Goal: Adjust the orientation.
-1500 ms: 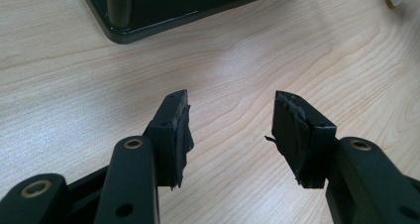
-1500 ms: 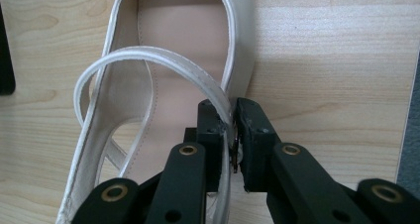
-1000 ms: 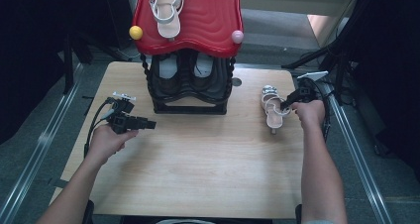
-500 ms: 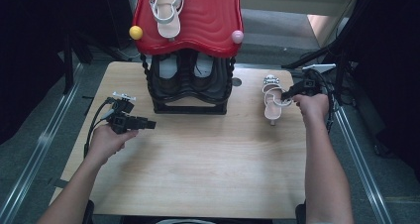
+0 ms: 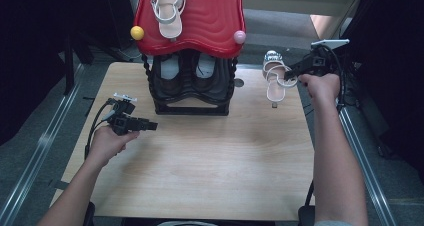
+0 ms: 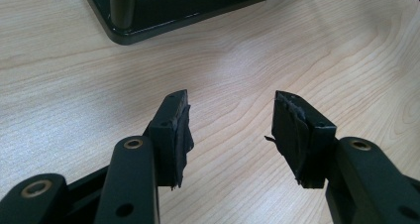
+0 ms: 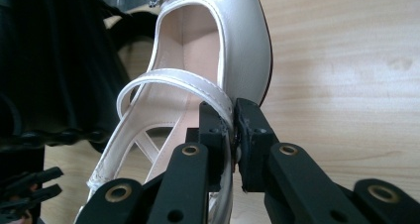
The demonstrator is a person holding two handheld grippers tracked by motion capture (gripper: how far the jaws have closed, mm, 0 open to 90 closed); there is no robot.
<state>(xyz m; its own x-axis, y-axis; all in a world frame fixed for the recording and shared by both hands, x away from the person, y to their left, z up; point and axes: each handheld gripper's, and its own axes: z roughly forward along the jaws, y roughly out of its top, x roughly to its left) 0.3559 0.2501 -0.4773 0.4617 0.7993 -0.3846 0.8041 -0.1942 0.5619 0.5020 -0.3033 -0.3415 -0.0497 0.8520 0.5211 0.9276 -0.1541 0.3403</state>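
Note:
A white heeled sandal (image 5: 275, 78) with a jewelled toe hangs in the air to the right of the shoe rack (image 5: 192, 46), lifted off the wooden table (image 5: 220, 161). My right gripper (image 5: 289, 75) is shut on its heel strap; in the right gripper view the jaws pinch the strap of the sandal (image 7: 198, 85) at my right gripper (image 7: 233, 130). A matching sandal (image 5: 169, 8) lies on the rack's red top shelf. My left gripper (image 5: 152, 126) rests low at the table's left, open and holding nothing, with my left gripper (image 6: 230, 130) over bare wood.
The rack has a red wavy top with a yellow ball (image 5: 136, 32) and a pink ball (image 5: 239, 36) at its corners, and a black lower shelf holding grey shoes (image 5: 187, 68). Its black base (image 6: 163, 11) lies just ahead of my left gripper. Metal rails (image 5: 45, 151) flank the table.
My right hand has raised the white sandal off the table and carried it up beside the rack. The left hand has stayed where it was.

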